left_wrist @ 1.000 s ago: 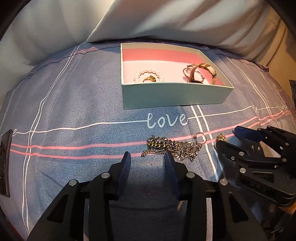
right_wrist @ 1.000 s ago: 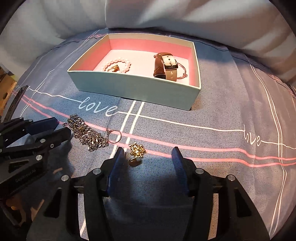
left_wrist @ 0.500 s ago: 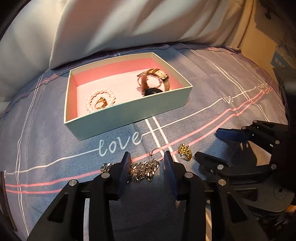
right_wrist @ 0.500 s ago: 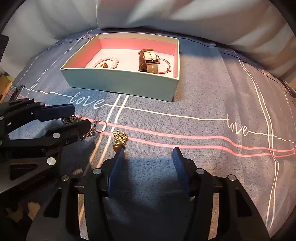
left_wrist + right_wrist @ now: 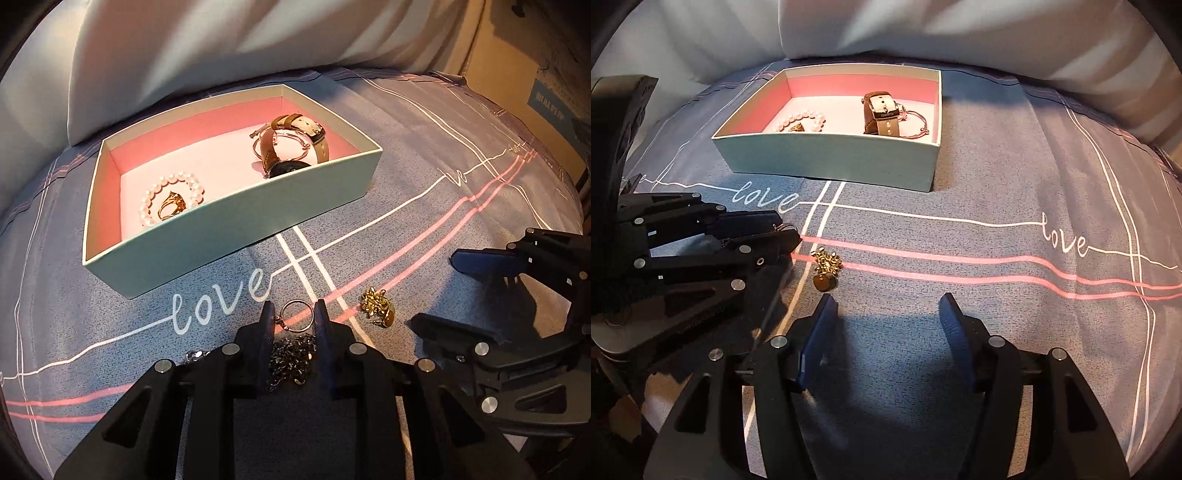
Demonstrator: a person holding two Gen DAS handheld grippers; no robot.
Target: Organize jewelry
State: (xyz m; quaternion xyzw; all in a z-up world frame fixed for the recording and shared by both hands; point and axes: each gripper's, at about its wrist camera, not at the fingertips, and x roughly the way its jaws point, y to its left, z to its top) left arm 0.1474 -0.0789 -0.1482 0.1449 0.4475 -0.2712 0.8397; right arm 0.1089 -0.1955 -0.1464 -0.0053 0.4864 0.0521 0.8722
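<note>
Our left gripper [image 5: 293, 317] has narrowed around the silver chain [image 5: 290, 356] on the bedsheet [image 5: 424, 155], contact unclear | our right gripper [image 5: 888, 312] is spread wide, holding nothing | gold earring [image 5: 825, 267] lies just ahead of its left finger | gift box [image 5: 827, 157] holds pearl bracelet [image 5: 171, 197], gold ring [image 5: 170, 209], leather-strap watch [image 5: 881, 112].

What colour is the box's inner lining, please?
Pink; the box shows it best in the left wrist view.
</note>
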